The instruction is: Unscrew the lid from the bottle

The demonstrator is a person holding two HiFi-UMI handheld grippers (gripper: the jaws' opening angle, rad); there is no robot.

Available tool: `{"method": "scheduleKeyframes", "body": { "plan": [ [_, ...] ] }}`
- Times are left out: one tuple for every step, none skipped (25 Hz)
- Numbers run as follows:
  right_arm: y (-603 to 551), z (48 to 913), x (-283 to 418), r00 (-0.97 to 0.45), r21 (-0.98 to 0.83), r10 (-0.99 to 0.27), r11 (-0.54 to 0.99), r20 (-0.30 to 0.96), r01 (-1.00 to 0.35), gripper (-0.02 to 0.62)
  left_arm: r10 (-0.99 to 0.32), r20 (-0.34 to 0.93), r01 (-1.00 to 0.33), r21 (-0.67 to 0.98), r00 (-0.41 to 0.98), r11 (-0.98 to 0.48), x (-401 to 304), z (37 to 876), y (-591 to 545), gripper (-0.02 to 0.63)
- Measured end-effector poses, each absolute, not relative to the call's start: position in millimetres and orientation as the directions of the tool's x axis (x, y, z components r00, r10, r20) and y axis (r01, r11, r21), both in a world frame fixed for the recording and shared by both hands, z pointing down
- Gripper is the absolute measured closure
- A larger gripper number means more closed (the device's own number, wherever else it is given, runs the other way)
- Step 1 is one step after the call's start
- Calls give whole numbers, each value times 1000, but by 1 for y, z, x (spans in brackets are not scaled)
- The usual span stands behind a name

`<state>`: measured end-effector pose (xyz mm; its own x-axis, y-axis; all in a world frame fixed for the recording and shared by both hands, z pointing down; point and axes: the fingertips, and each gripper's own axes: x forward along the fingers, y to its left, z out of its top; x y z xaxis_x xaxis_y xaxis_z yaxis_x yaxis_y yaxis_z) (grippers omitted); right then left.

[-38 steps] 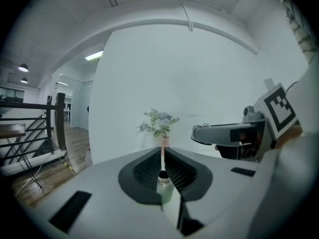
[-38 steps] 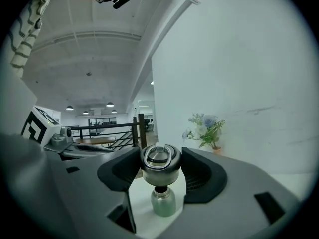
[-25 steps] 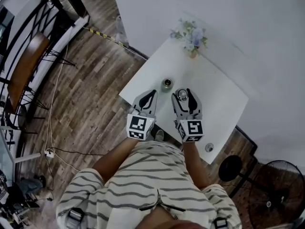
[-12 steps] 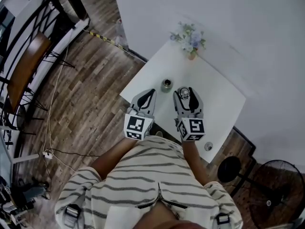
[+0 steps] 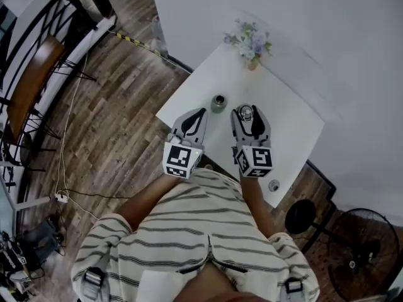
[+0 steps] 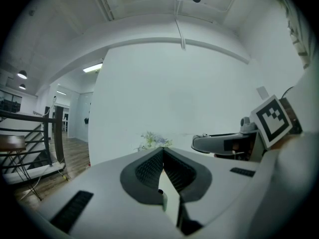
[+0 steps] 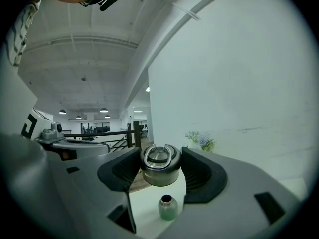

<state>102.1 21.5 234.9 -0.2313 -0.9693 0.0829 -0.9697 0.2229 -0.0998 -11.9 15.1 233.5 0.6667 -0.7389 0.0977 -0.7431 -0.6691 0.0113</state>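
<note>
The round steel lid with a wire loop handle (image 7: pixel 159 166) is clamped between the pads of the right gripper (image 5: pixel 247 114). The jaws are set moderately wide around the lid, which is held clear above the white square table (image 5: pixel 286 128). The small grey-green metal bottle (image 5: pixel 218 102) is seen standing upright on the table with its mouth open. It is placed at about ten o'clock from the lid in the head view and at six o'clock beneath it in the right gripper view. The left gripper (image 6: pixel 163 152) is closed fully on nothing. The unscrewing is judged done; only the setting down of the lid seems left.
</note>
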Motion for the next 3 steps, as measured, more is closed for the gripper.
{"method": "scheduleKeyframes", "body": {
  "plan": [
    [21,235,103,-231,-100,-969,222,84,-970,328,-739,96,-743,10,667,-669,-12,233,15,607],
    [21,235,103,-231,-100,-969,222,85,-970,328,-739,94,-743,9,667,-669,-11,232,15,607],
    [21,235,103,-231,-100,-969,222,86,-970,328,-739,92,-743,8,667,-669,-11,231,15,607]
  ]
}}
